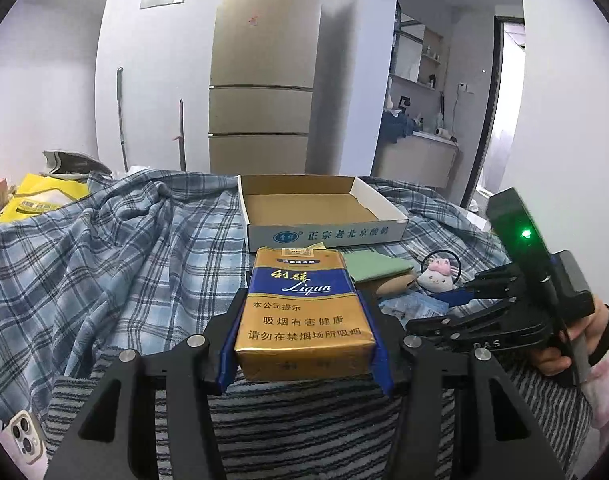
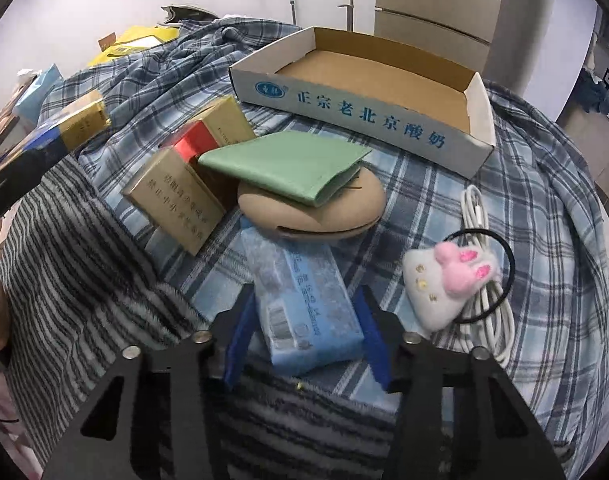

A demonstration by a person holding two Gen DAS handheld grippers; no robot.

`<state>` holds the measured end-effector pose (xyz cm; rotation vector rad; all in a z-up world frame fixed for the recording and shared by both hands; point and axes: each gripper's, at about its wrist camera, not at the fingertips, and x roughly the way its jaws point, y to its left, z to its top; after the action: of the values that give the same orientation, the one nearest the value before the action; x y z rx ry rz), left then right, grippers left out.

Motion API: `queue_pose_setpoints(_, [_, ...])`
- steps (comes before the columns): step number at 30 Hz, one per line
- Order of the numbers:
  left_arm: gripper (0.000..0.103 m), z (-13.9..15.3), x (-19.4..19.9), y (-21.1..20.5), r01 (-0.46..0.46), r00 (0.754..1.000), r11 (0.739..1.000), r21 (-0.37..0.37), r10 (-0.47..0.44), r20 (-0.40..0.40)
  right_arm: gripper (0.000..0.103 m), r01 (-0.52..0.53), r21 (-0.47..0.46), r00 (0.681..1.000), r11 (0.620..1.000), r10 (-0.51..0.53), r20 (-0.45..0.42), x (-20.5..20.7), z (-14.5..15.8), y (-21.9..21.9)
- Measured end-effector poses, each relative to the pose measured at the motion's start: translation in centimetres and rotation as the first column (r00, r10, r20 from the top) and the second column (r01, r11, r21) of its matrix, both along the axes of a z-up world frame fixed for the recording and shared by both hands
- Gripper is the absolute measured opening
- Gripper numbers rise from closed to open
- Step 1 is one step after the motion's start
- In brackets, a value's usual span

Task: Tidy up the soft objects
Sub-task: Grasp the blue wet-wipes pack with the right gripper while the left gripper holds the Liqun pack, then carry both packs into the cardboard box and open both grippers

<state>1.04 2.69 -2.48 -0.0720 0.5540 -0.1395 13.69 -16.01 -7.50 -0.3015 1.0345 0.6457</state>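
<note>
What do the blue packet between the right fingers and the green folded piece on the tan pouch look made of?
Blue rectangular packet: likely thin glossy plastic film, since it shines and crinkles; probably tissues inside. Green folded piece: looks like matte woven cloth, with a soft fold and stitched edge. Tan rounded pouch beneath: smooth, matte, maybe faux leather.

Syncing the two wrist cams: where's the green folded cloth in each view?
Left wrist: green folded cloth sits right of centre, just right of the gold-and-blue cigarette pack held in the left gripper, below the cardboard tray.
Right wrist: green folded cloth at centre, draped on the tan round pouch, above the blue tissue pack.
Shared landmark: cardboard tray with blue Chinese lettering.
</note>
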Motion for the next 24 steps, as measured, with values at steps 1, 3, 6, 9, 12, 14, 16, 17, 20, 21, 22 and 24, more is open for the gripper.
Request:
queue_pose_setpoints(1, [0.055, 0.0, 0.0, 0.0, -0.004, 1.0, 1.0, 0.003, 0.004, 0.003, 0.041, 0.003, 0.002, 1.0, 1.0, -0.003, 0.006, -0.2, 0.1, -0.1])
queue_pose_setpoints(3, [0.055, 0.4, -0.7, 0.1, -0.014, 0.999, 1.0, -0.002, 0.014, 0.039, 0.04, 0.016, 0.005, 1.0, 1.0, -0.016, 0.012, -0.6, 0.4, -0.5])
queue_pose_setpoints(6, [0.055, 1.1, -1.6, 0.0, -0.037, 0.996, 0.999, 0.02, 0.035, 0.076, 0.038, 0.026, 0.012, 1.0, 1.0, -0.027, 0.015, -1.2, 0.7, -0.9])
queue_pose_setpoints(9, [0.055, 1.4, -1.9, -0.5, -0.026, 0.998, 0.999, 0.03, 0.024, 0.064, 0.038, 0.04, 0.025, 0.999, 0.999, -0.041, 0.032, -1.8, 1.3, -1.1])
queue_pose_setpoints(12, [0.055, 2.2, -2.8, -1.2, -0.034, 0.996, 0.997, 0.068, 0.028, 0.086, 0.038, 0.051, 0.058, 0.997, 0.997, -0.054, 0.046, -2.6, 2.4, -1.7])
queue_pose_setpoints(14, [0.055, 3.1, -3.7, -1.7, -0.024, 0.994, 0.996, 0.082, 0.016, 0.106, 0.038, 0.052, 0.076, 0.996, 0.996, -0.058, 0.072, -3.2, 3.4, -2.0])
queue_pose_setpoints(16, [0.055, 4.0, -4.1, -2.0, -0.014, 0.993, 0.996, 0.084, 0.004, 0.117, 0.038, 0.049, 0.108, 0.993, 0.993, -0.06, 0.103, -3.9, 4.7, -2.5])
queue_pose_setpoints(17, [0.055, 4.8, -4.3, -2.1, -0.008, 0.992, 0.996, 0.085, -0.002, 0.127, 0.038, 0.05, 0.122, 0.991, 0.991, -0.064, 0.118, -4.1, 5.4, -2.7])
queue_pose_setpoints(20, [0.055, 6.4, -4.3, -2.5, -0.008, 0.987, 0.995, 0.097, -0.008, 0.158, 0.038, 0.063, 0.152, 0.981, 0.986, -0.089, 0.17, -4.7, 7.5, -3.1])
queue_pose_setpoints(21, [0.055, 7.0, -4.1, -2.7, -0.011, 0.986, 0.995, 0.102, -0.007, 0.168, 0.038, 0.068, 0.168, 0.977, 0.983, -0.1, 0.189, -4.8, 8.3, -3.3])
queue_pose_setpoints(22, [0.055, 7.6, -3.9, -2.8, -0.012, 0.984, 0.994, 0.104, -0.007, 0.178, 0.038, 0.072, 0.184, 0.972, 0.98, -0.111, 0.207, -4.9, 9.1, -3.4])
queue_pose_setpoints(24, [0.055, 8.6, -2.9, -3.1, -0.002, 0.981, 0.995, 0.099, -0.017, 0.192, 0.038, 0.086, 0.197, 0.959, 0.977, -0.135, 0.249, -4.8, 10.5, -3.6])
